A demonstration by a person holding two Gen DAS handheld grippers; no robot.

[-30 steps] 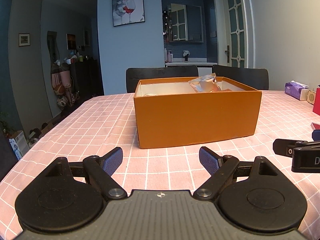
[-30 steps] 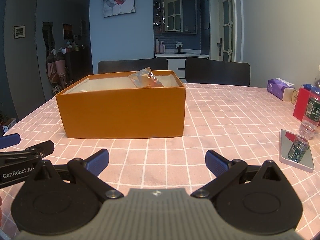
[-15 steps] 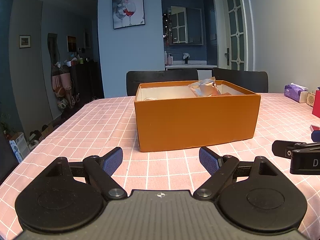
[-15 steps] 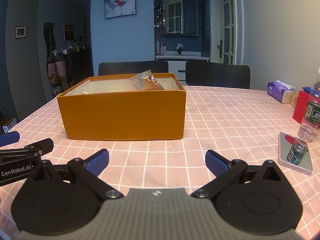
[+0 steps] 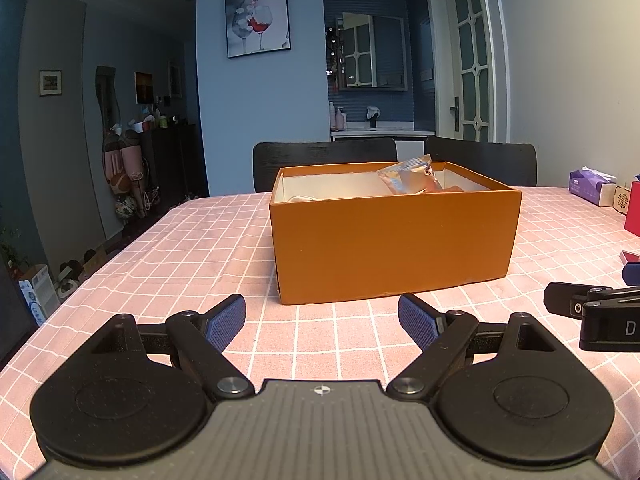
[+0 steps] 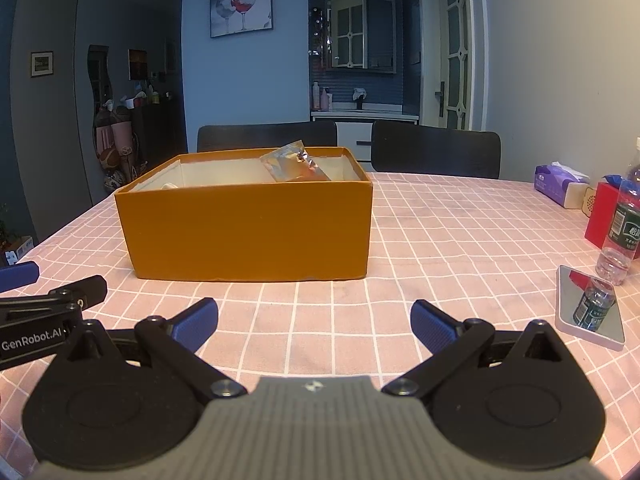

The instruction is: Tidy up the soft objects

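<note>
An open orange box stands on the pink checked tablecloth; it also shows in the right wrist view. A clear plastic packet leans inside it against the far right wall, seen too in the right wrist view. Something pale lies low inside at the left. My left gripper is open and empty, low over the cloth just short of the box. My right gripper is open and empty, beside it to the right.
Two dark chairs stand behind the table. At the right are a tissue pack, a red box, a water bottle and a small mirror. The table edge drops off at the left.
Both grippers have sunk slightly, so the box sits a little higher in both views. Both stay open and empty. The box and packet have not moved.
</note>
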